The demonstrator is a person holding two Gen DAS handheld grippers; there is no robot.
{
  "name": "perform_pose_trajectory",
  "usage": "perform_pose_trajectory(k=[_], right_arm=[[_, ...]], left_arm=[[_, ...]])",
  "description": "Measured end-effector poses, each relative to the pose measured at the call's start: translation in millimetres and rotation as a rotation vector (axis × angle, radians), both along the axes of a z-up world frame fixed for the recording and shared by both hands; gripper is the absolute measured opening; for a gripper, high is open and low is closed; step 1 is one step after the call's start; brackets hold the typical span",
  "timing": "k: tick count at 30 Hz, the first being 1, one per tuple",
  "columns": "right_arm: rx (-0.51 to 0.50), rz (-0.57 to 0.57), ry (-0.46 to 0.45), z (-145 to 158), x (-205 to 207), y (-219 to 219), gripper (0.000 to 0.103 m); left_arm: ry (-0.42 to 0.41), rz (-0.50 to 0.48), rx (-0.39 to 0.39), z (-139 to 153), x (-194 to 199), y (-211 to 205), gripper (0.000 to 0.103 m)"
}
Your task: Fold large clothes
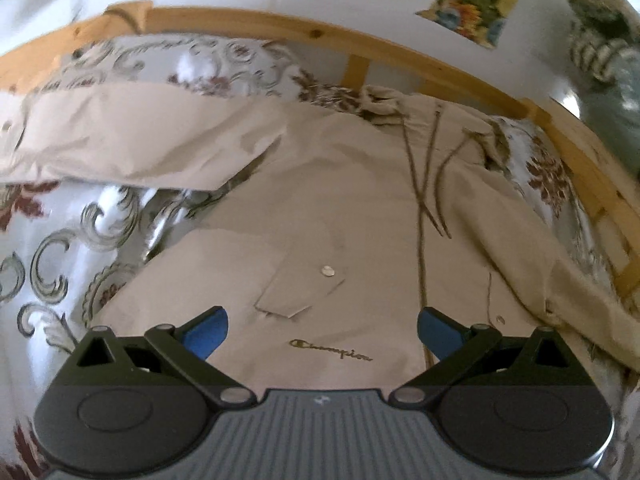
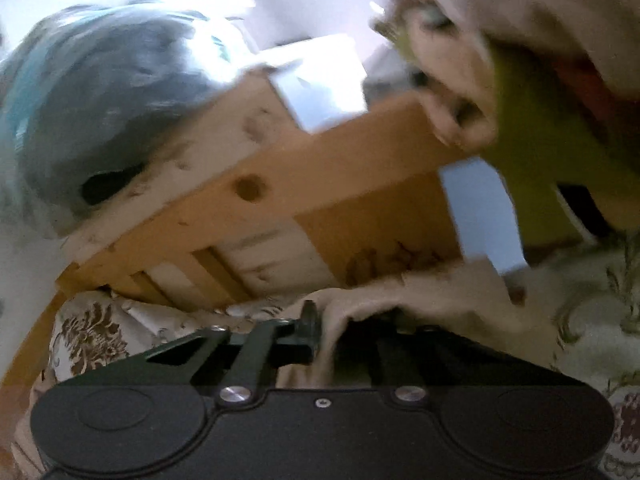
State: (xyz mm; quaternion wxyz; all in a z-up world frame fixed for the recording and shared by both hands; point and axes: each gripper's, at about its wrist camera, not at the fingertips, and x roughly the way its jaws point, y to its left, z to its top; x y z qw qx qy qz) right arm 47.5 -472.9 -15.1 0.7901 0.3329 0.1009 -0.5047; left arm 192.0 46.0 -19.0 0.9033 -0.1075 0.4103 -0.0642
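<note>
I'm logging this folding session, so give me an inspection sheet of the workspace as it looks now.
Surface: bed with floral bedspread, wooden bed frame behind.
Job's things: beige Champion jacket spread front-up, one sleeve stretched sideways, drawstrings loose across the chest.
Clutter: nothing seen on the bed beyond the jacket.
Grippers: left hand-held gripper open above the jacket's logo; right hand-held gripper shut on a fold of beige fabric.
Cables: nothing seen.
Surroundings: white wall with pictures; right view blurred.
</note>
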Motion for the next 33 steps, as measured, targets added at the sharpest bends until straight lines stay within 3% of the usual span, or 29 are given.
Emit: perform_pose_trajectory(k=[3,6,11,13,17,22,24,27,29,30,32,33], right_arm=[[-0.171,0.110,0.021,28,17,26,0.003],[-0.412,0.272,0.056,68,43,60,0.002],[-0.735,0.417,0.101,126,93,100,0.002],[-0.896,0.507,0.125,140,117,129,0.002],[-1.085,0.783,0.088,144,153,203,0.002],[-1.304,1.230,0.143,84,175,329,0.002],[-1.374,1.416,0.231,44,178,368,0.002],[-1.521,1.605,0.403,-20,169,414,0.004],[-1.531,1.720,0.511,-52,163,427,0.007],[-1.508,1.766,0.555,-61,160,431,0.012],[-1.464,1.825,0.614,-77,150,432,0.037],[-1.428,1.843,0.630,-79,146,431,0.060]], left_arm=[[0.004,0.003,-0.002,-3,2,7,0.102],[0.015,-0.009,0.023,-8,4,6,0.102],[-0.006,-0.008,0.022,-14,9,11,0.102],[-0.068,0.034,0.063,-14,15,16,0.102],[-0.128,0.201,0.190,-17,32,32,0.102],[-0.086,0.378,0.149,-29,48,70,0.102],[-0.068,0.424,0.130,-33,49,84,0.102],[-0.063,0.467,0.098,-37,51,96,0.102],[-0.067,0.488,0.099,-39,53,98,0.102],[-0.068,0.493,0.099,-40,53,99,0.102],[-0.055,0.490,0.096,-44,56,99,0.102],[-0.042,0.482,0.092,-45,59,97,0.102]])
